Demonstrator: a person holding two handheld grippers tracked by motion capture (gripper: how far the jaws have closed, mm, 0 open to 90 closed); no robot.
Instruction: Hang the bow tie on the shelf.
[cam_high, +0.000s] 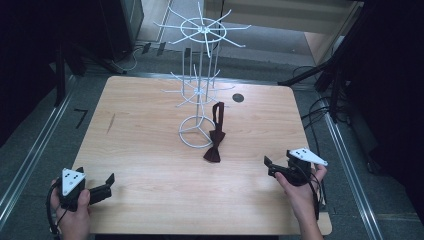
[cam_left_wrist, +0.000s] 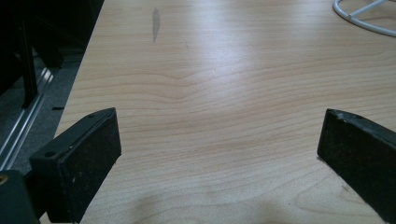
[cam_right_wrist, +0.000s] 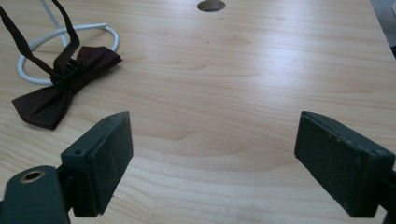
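Both grippers sit at the near edge in the high view: the left gripper and the right gripper, each wide open and holding nothing. Ahead and to the left of the right gripper lies the bow tie, its strap rising up against the rack.

From the left gripper view, the jaws stand far apart over bare table; the rack's base ring curves ahead to the right.

From the right gripper view, the jaws gape equally wide, with the bow tie ahead to the left, touching the ring. The approach seems not yet begun; the next move likely calls for reaching forward-left and closing on the tie.
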